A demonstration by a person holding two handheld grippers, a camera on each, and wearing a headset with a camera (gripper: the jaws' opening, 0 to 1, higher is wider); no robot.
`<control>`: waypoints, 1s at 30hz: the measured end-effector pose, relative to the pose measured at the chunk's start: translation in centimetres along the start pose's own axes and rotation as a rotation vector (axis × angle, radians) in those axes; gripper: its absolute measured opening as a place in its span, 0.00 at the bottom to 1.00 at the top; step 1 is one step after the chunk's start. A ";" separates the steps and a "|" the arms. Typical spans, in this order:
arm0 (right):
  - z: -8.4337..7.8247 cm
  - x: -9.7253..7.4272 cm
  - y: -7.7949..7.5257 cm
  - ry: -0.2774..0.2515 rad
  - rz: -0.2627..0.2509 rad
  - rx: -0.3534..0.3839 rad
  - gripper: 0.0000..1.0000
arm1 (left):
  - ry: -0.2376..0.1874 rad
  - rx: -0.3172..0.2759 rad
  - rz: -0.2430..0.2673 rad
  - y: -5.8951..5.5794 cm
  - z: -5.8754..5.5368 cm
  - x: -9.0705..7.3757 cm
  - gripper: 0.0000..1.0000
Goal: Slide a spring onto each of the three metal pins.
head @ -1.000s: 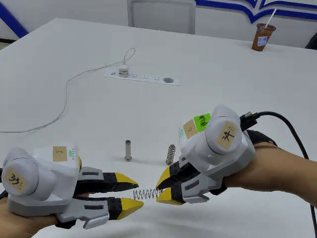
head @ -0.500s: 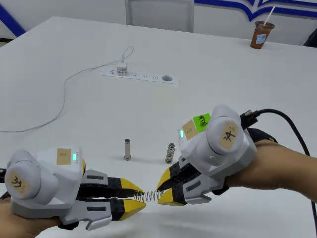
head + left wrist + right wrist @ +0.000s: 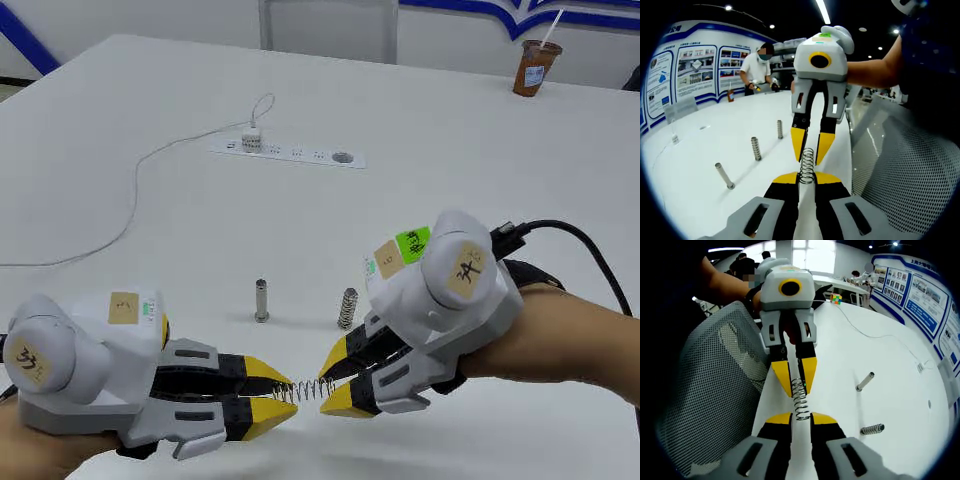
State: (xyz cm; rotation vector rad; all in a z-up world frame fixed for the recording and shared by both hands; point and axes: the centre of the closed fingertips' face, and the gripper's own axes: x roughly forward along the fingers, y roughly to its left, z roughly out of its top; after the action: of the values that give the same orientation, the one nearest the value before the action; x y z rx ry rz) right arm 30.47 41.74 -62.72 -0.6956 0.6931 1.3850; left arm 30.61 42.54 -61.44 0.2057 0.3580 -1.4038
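"What is hidden from you?"

"Both ends of the spring. Each end runs in between yellow tips, so I cannot see how deep it sits. The black lead from my right claw's body runs off the right edge."

"And the pins?"

"In the left gripper view I count three standing on the white table. There is a bare pin nearest and a pin with a spring on it in the middle. Behind those is a far pin that looks ribbed too (it is small, so I will not swear to it). Looking down from my head, the bare one and the sprung one stand side by side just beyond my claws."

"How are the claws?"

"My left claw and my right claw point tip to tip, low over the near part of the table. Each is drawn in and pinches one end of the spring, which lies level across the small gap between them. The two claws do not touch each other."

"Anything else nearby?"

"A power strip with a white cable lies well beyond the pins. A cup stands at the far edge."
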 end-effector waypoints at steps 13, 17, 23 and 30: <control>2.7 -1.4 -0.4 -0.111 0.002 0.042 0.12 | 0.010 -0.013 0.018 0.2 -0.3 0.1 0.11; 3.9 -1.6 -0.3 -0.151 0.004 0.048 0.12 | 0.006 -0.016 0.022 0.3 -0.2 0.0 0.11; 5.3 -1.5 -0.4 -0.171 0.000 0.034 0.12 | -0.001 -0.017 0.027 0.4 -0.1 0.0 0.11; 6.3 -1.2 -0.4 -0.166 -0.004 0.015 0.12 | -0.018 -0.019 0.038 0.7 0.2 0.0 0.11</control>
State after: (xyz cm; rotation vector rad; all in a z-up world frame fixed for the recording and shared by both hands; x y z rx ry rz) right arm 31.01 45.90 -57.78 -0.5628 0.5699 1.4151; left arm 31.30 42.58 -61.34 0.1836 0.3506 -1.3633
